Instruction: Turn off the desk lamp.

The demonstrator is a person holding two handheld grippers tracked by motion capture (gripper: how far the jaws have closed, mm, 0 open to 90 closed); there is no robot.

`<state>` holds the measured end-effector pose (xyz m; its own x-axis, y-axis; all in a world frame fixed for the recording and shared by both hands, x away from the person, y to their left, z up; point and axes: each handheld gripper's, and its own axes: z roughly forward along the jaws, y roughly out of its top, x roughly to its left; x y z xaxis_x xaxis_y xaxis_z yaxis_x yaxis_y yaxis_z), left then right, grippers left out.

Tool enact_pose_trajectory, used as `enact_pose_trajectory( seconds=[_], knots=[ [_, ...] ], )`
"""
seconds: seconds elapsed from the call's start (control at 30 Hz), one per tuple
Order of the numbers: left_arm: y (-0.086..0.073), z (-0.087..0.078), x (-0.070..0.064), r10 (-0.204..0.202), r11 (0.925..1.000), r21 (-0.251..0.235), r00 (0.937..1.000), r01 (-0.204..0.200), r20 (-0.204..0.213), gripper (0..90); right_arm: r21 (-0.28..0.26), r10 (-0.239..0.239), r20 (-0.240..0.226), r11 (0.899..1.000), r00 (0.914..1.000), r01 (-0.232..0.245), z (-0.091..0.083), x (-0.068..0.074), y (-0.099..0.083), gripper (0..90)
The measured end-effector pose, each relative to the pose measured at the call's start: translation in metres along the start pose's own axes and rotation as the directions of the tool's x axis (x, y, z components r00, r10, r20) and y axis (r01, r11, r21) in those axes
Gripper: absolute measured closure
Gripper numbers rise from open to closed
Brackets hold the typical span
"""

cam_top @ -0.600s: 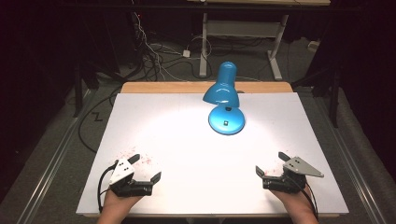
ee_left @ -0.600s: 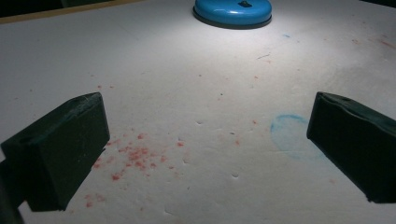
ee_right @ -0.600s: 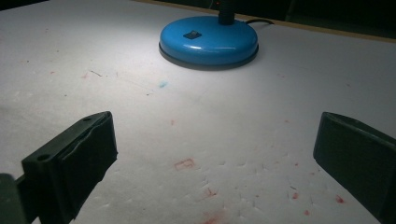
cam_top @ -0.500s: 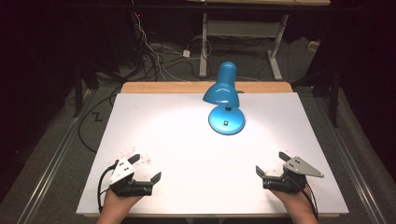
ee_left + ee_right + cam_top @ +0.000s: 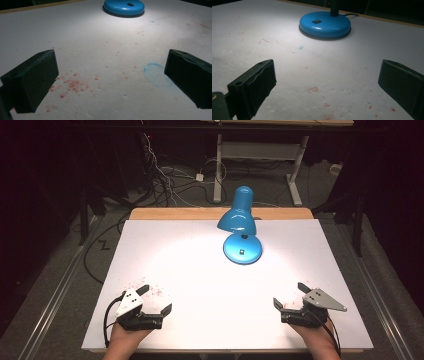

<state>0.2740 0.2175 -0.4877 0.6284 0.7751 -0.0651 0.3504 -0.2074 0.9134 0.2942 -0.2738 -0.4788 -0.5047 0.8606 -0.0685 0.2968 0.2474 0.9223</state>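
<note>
A blue desk lamp (image 5: 241,227) stood lit near the far edge of the white desk (image 5: 165,245), slightly right of centre, its round base (image 5: 242,248) flat and its shade (image 5: 237,215) tilted toward the person. Both hand-held grippers rested at the near edge, well apart from the lamp. The left hand-held gripper (image 5: 155,301) and the right hand-held gripper (image 5: 290,296) each had jaws spread wide, gripping nothing. The lamp lay ahead of both, somewhat nearer the right one. Only faint red and blue stains (image 5: 72,85) marked the bare surface between.
</note>
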Motion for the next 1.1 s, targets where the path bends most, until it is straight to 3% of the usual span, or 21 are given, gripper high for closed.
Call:
enact_pose_trajectory(
  seconds=[0.67,1.1],
  knots=[
    [0.0002,0.0007,-0.0010,0.018,0.9998,0.003,0.9998,-0.018,-0.005,0.0,0.019,0.002,0.003,1.000,1.0000,-0.002,-0.0032,-0.0056,-0.0001,19.8],
    [0.0000,0.0012,-0.0008,0.026,0.9997,0.005,0.9997,-0.026,-0.005,0.0,0.019,0.024,-0.014,1.000,0.9996,-0.024,-0.0052,-0.0076,-0.0010,41.5]
  ],
)
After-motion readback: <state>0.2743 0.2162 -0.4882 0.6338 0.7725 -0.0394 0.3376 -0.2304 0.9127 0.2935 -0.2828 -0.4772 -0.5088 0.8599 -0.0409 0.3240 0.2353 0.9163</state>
